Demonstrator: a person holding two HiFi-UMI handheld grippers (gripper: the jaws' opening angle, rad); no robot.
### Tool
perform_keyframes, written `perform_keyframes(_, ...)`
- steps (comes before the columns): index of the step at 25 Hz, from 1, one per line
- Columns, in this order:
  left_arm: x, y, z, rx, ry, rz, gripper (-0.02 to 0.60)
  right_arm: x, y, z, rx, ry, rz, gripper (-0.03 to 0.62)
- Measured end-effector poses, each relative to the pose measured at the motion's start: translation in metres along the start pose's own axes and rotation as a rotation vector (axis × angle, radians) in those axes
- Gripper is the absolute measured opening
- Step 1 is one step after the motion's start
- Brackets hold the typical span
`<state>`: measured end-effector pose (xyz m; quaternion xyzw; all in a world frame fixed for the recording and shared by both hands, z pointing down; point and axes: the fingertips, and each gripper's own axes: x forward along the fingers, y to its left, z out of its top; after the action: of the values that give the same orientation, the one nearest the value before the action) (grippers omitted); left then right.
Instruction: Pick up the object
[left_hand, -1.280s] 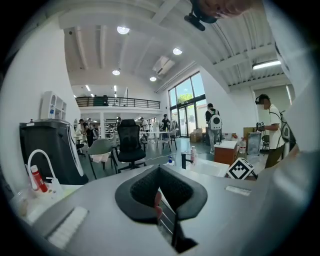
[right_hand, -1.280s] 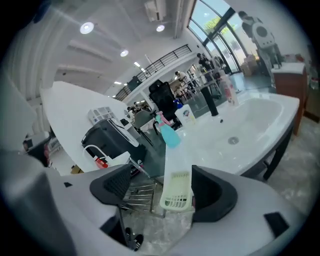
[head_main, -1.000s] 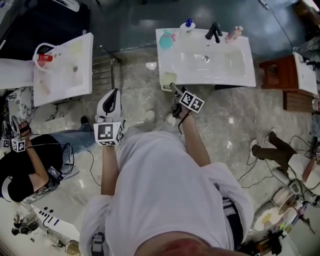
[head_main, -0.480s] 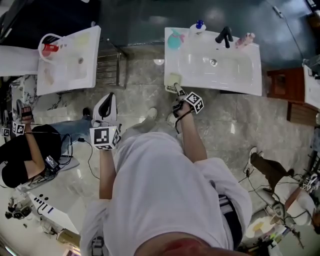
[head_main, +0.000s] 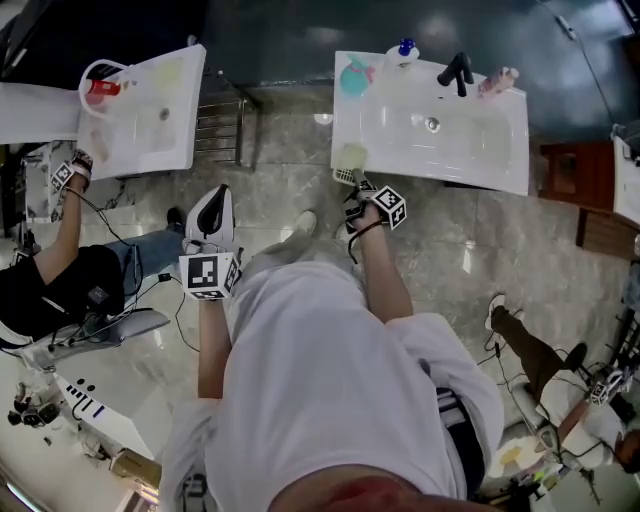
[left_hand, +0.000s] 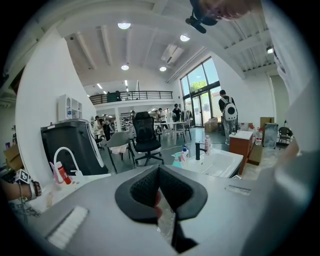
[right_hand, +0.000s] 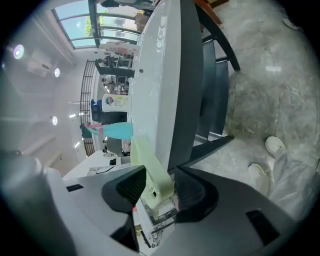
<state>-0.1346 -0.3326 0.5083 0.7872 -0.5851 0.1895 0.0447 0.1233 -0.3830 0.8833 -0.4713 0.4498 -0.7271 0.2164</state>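
Head view: the right gripper (head_main: 352, 180) reaches the near-left corner of the white ceramic sink (head_main: 470, 150), where the pale green flat plastic object (head_main: 350, 157) sits. The left gripper (head_main: 220, 192) hangs back, unneeded.

Left gripper view: its jaws are together and apparently empty.

Right gripper view: its jaws have just been closing and now pinch the object, probably ready to lift it.

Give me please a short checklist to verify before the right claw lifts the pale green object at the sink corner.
1. Right claw around the pale green object: ok; jaws have just been closing, pads meet both its sides.
2. Grip firm enough to lift: cannot tell.
3. Object at the near corner of the white sink, nothing on top of it: ok.
4. Teal bottle and black tap apart from it, at the far rim: ok.
5. Left claw free: not ok; jaws together on a thin clear film.
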Motion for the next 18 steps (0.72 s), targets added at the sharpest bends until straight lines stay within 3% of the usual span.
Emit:
perform_keyframes(5, 0.004, -0.002, 0.002, 0.0, -0.01, -0.01, -0.003, -0.001, 0.008, -0.004, -0.021, 0.01, 0.019, 0.096)
perform_keyframes(18, 0.024, -0.013, 0.006, -0.024, -0.058, -0.098, -0.003, -0.024, 0.067, -0.009, -0.166, 0.011, 0.121, 0.084)
